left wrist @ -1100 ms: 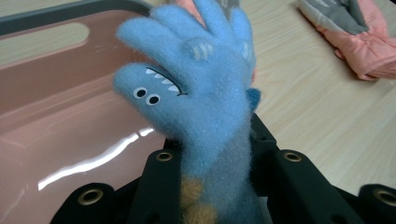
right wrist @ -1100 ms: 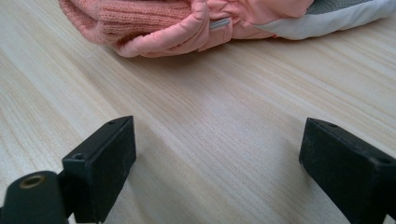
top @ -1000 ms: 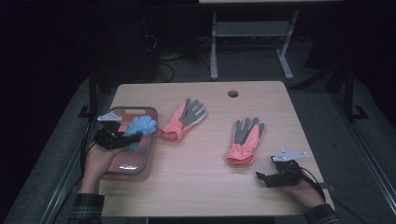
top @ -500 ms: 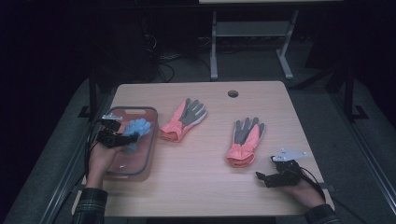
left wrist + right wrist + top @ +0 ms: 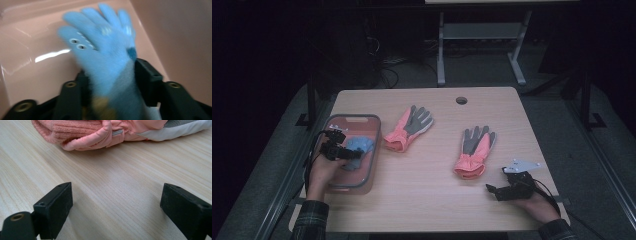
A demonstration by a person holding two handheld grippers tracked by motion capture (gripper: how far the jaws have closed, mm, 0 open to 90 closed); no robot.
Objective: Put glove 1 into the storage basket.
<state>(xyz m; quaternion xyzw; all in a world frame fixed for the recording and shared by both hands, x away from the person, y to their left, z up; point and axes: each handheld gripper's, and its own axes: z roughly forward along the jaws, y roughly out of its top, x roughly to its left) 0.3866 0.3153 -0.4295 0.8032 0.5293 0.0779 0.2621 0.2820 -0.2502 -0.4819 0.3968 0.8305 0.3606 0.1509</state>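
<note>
A blue glove (image 5: 360,145) lies in the pink tray (image 5: 352,118) at the table's left. My left gripper (image 5: 355,154) reaches low into the tray at the glove's cuff end. In the left gripper view the blue glove (image 5: 100,47) runs between the two jaws, fingers pointing away over the tray floor (image 5: 37,75). The jaws have just been opening, and the left gripper (image 5: 110,75) now stands open around the cuff. My right gripper (image 5: 490,190) rests open on the table at the front right. Nothing is between its jaws.
Two pink-and-grey gloves lie on the wooden table (image 5: 432,185), one (image 5: 409,127) beside the tray, the other (image 5: 474,147) just beyond my right gripper (image 5: 116,202). Its knitted cuff (image 5: 82,130) is close ahead. A cable hole (image 5: 461,100) sits near the far edge.
My left hand has come down into the tray with the blue glove, and its jaws have spread wider. The right hand has not moved.
</note>
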